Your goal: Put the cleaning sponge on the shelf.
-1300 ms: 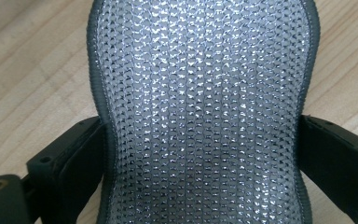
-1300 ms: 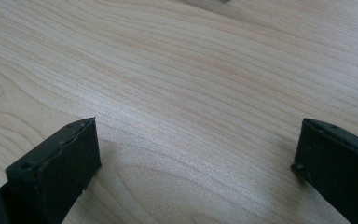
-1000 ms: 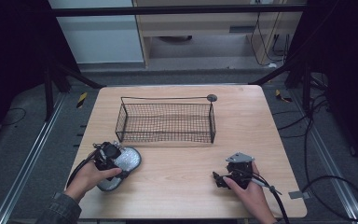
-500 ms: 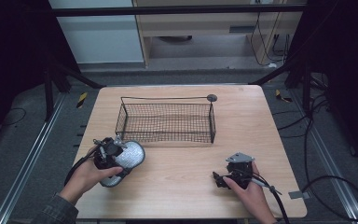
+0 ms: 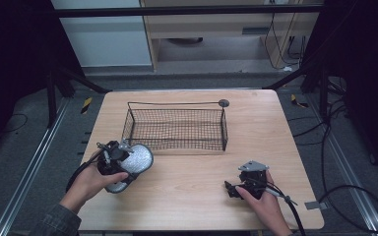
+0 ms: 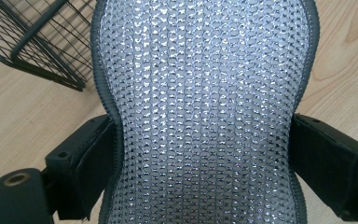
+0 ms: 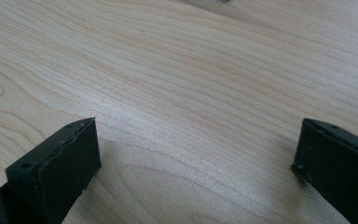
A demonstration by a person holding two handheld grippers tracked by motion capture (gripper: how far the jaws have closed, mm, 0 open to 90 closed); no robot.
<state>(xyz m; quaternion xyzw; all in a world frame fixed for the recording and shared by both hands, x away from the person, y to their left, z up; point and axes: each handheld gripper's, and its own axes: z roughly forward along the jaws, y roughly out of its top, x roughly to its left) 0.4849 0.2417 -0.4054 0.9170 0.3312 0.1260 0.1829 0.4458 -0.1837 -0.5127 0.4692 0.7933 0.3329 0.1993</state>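
A silvery mesh pad (image 5: pixel 139 158) with a dark grey rim and a narrow waist is held at the table's front left, just before the wire basket's near-left corner. My left gripper (image 5: pixel 120 164) is shut on it, and in the left gripper view both black jaws press the waist of the pad (image 6: pixel 200 70) from either side. The left gripper (image 6: pixel 200 140) points toward the black wire basket (image 6: pixel 32 51). My right gripper (image 5: pixel 230 189) rests on the table at the front right. In its own view the right gripper (image 7: pixel 196 154) is open over bare wood.
The black wire basket (image 5: pixel 174 129) stands at the middle back of the wooden table (image 5: pixel 192 196) and looks empty. A small dark round disc (image 5: pixel 223 103) lies by its far right corner. Cables trail from both grippers off the front edge.
My left gripper has carried the mesh pad a little forward and to the right, nearer the basket's near-left corner. The right gripper has stayed put.
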